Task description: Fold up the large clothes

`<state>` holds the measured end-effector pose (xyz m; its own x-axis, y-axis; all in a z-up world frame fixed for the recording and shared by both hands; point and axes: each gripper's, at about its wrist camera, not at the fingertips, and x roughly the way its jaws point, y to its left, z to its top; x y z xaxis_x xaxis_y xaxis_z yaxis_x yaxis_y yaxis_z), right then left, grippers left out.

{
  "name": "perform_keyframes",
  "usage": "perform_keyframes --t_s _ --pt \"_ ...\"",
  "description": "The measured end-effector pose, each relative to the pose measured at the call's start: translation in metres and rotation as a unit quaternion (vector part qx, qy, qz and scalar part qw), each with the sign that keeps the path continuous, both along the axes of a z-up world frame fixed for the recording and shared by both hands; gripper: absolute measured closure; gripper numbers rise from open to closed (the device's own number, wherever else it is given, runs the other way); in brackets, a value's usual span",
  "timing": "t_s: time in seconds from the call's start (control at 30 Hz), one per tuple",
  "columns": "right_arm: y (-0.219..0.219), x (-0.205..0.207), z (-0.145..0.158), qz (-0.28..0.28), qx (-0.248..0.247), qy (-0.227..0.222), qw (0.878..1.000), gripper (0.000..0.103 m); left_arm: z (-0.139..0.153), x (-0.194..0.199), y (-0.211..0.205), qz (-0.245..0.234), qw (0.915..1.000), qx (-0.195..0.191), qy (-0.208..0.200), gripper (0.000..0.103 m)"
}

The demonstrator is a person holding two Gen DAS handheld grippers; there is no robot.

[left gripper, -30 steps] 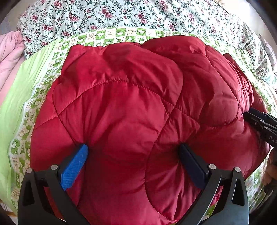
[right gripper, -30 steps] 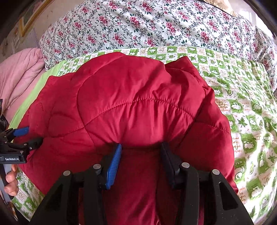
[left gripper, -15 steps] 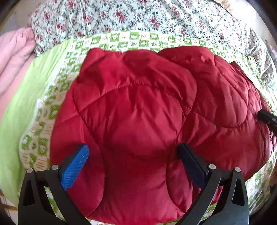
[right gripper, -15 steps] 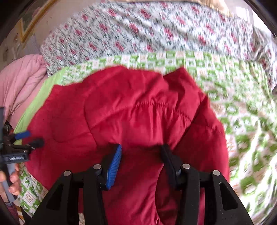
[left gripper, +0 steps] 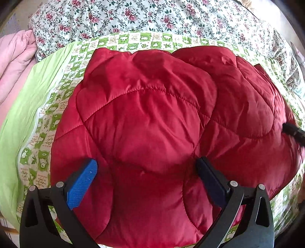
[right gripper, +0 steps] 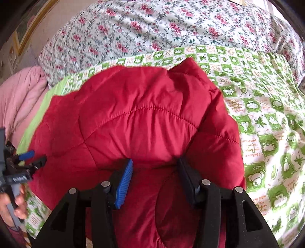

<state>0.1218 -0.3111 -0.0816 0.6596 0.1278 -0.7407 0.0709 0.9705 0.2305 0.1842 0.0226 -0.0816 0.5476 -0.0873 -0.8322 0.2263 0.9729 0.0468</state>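
Observation:
A red quilted puffer jacket [left gripper: 152,118] lies bunched on the bed, also seen in the right wrist view [right gripper: 137,122]. My left gripper [left gripper: 146,169] has its jaws wide apart, with a thick fold of the jacket's near edge between them. My right gripper [right gripper: 154,166] has its jaws closer together, pinching a fold of the jacket's near edge. The right gripper's tip shows at the right edge of the left wrist view [left gripper: 293,129]. The left gripper and the hand holding it show at the left of the right wrist view [right gripper: 24,162].
A green-and-white patterned sheet [right gripper: 266,114] covers the bed under the jacket. A floral quilt [left gripper: 152,17] lies piled behind it. A pink blanket [left gripper: 13,63] sits at the far left.
Both grippers have pulled back and up with the jacket's near edge. The jacket looks smaller and more bunched, and more green sheet shows at its left and far sides.

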Motion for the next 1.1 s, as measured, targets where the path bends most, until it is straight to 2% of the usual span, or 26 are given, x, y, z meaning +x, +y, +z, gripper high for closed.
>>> perform_keyframes --t_s 0.1,0.27,0.33,0.43,0.63,0.7,0.83,1.1 --pt "0.002 -0.001 0.022 0.006 -0.007 -0.023 1.0 0.05 0.002 0.003 0.001 0.002 1.0 -0.005 0.008 0.0" --pt "0.001 0.037 0.04 0.019 -0.013 -0.018 1.0 0.05 0.027 0.026 0.006 0.011 0.9997 -0.019 0.004 0.0" --pt "0.001 0.058 0.037 0.023 -0.012 0.001 1.0 0.05 0.031 0.047 0.008 0.015 0.9995 -0.026 0.009 0.0" --pt "-0.001 0.082 0.026 0.025 -0.022 0.032 0.999 0.05 0.018 0.083 0.013 0.032 0.998 -0.035 0.042 0.0" --pt "-0.027 0.108 0.001 0.002 -0.001 0.068 0.998 0.049 0.0 0.114 0.016 0.047 0.9963 -0.029 0.066 0.0" --pt "-0.032 0.109 -0.006 -0.002 0.015 0.07 0.997 0.05 -0.001 0.113 0.015 0.047 0.9964 -0.029 0.065 0.0" --pt "-0.031 0.105 -0.002 -0.003 0.011 0.063 0.998 0.05 0.006 0.105 0.017 0.043 0.9974 -0.03 0.05 0.0" --pt "-0.02 0.069 0.033 0.011 0.026 0.019 0.999 0.047 0.027 0.065 0.02 0.028 0.9984 -0.041 0.025 0.0"
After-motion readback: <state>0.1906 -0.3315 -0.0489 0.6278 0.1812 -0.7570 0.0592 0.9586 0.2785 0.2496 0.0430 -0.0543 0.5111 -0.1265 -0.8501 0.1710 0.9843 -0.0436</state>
